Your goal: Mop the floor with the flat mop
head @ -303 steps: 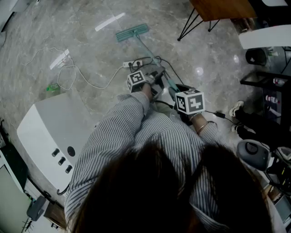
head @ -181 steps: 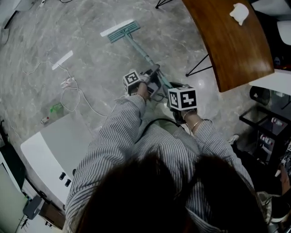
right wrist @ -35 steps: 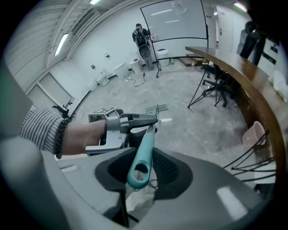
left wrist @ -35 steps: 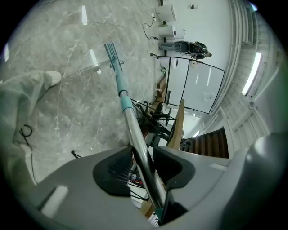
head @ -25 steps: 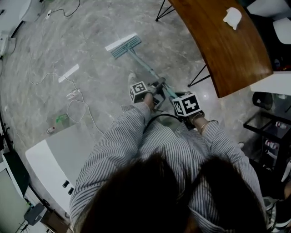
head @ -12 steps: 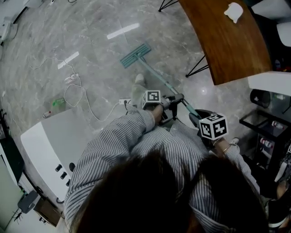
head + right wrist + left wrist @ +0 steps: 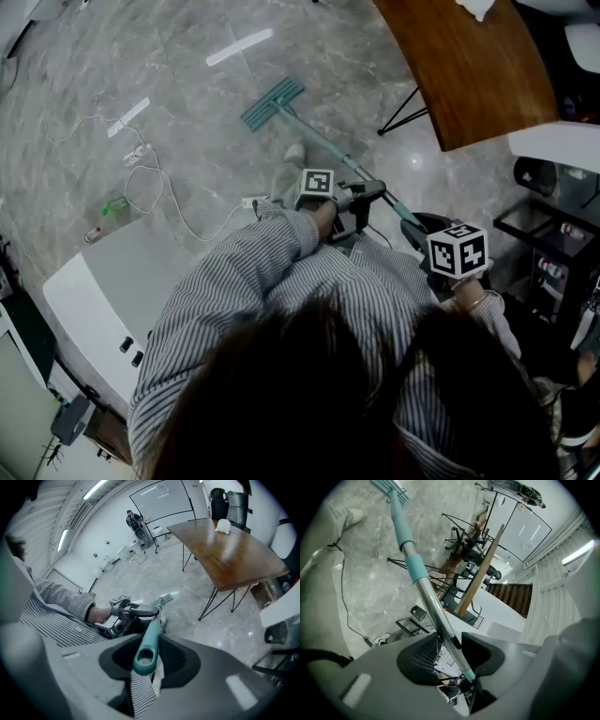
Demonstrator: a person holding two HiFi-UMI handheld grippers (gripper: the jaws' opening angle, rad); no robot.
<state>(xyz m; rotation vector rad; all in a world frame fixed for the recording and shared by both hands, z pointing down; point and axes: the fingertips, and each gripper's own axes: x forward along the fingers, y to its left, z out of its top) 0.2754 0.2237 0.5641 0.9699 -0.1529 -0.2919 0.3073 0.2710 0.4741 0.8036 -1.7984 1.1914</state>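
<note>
On the grey marble floor (image 7: 187,56), the flat mop (image 7: 274,101) rests its head left of the wooden tabletop (image 7: 478,66), pole slanting near to the person, the left tool (image 7: 450,641) clamped round its metal shaft, the right tool (image 7: 149,651) gripping its teal end, white cables (image 7: 159,202) trailing left.

Grey marble floor (image 7: 187,56) is lying open ahead of the teal flat mop (image 7: 272,103) and to its left. A brown wooden table (image 7: 469,66) on thin black legs (image 7: 401,106) is closing off the right, and a loose white cable (image 7: 141,178) plus a white boxy machine (image 7: 94,281) are crowding the near left
</note>
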